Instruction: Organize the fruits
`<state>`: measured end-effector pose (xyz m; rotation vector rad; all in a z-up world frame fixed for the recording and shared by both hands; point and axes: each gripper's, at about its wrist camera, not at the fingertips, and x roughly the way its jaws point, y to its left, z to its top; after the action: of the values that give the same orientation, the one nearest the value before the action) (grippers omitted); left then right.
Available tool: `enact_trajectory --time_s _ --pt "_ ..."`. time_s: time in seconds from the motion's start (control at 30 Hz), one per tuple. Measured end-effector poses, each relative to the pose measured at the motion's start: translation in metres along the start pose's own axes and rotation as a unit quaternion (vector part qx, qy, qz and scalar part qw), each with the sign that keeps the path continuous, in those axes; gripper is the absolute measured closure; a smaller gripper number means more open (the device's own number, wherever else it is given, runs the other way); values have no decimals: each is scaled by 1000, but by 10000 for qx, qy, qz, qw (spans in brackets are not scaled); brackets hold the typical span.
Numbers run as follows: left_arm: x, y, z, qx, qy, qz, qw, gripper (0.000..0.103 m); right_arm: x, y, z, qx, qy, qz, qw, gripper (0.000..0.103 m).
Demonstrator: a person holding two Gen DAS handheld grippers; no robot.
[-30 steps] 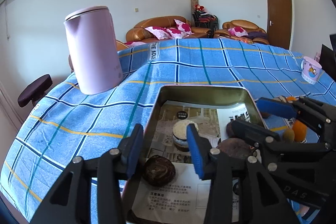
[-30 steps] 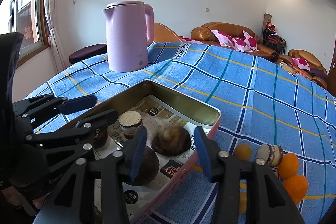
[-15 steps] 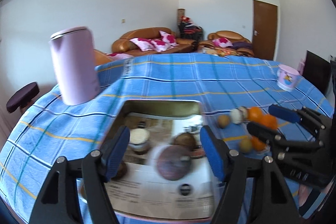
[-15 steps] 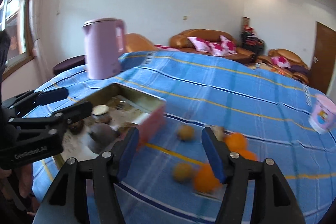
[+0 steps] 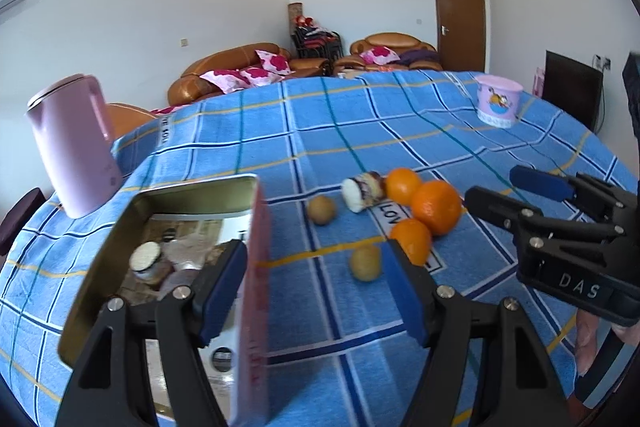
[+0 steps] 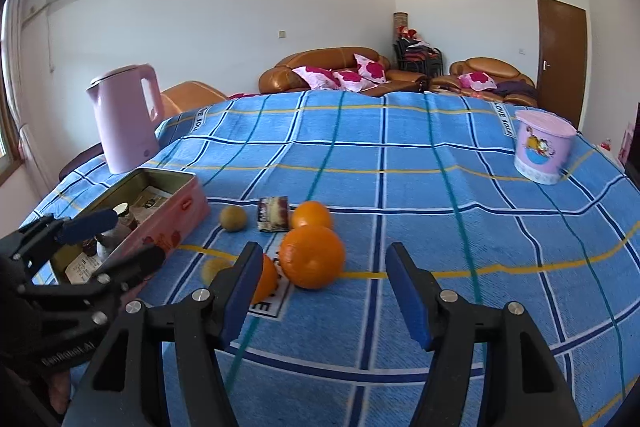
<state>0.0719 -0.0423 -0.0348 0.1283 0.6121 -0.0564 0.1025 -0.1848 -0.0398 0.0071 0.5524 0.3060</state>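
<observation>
Left tool [image 5: 316, 291] and right tool [image 6: 320, 291]: jaws part-open, both seemingly empty; oranges [image 6: 312, 255] lie on counter [image 6: 440, 195] beyond.

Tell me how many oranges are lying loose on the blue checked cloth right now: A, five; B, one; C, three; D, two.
C: three oranges sit clustered on the cloth, a large one, one behind it and one in front, all outside the tin.
</observation>
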Motion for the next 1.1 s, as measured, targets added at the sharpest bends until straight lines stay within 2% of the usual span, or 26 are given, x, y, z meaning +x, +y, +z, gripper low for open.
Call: enact_trajectory --time_s 0.13,0.3,0.4,0.47,0.57,0.8,0.93,1.1 --pt "9 -11 0 109 133 -65 9998 32 1 -4 -1 56 -33 -47 10000 37" --pt "22 -15 -1 140 408 -201 9989 50 2 -8 -3 174 -20 27 9998 36" --pt "30 -16 -2 110 562 -283 9980 55 2 -10 -4 213 -14 73 9997 35" --pt "34 -17 -2 115 638 -293 9975 62 3 -12 -4 248 -4 107 9996 34" --pt "37 -21 -2 169 708 -359 9967 63 4 -14 -4 311 19 156 9994 33" --pt "50 -26 1 157 995 -570 9933 76 6 -20 -4 472 84 256 9985 32" --pt "53 -18 1 -103 1092 -811 9906 76 7 -20 -5 508 108 277 9983 32" --pt "49 -13 -2 -126 1023 -797 9915 76 9 -16 -6 429 187 297 9985 32"
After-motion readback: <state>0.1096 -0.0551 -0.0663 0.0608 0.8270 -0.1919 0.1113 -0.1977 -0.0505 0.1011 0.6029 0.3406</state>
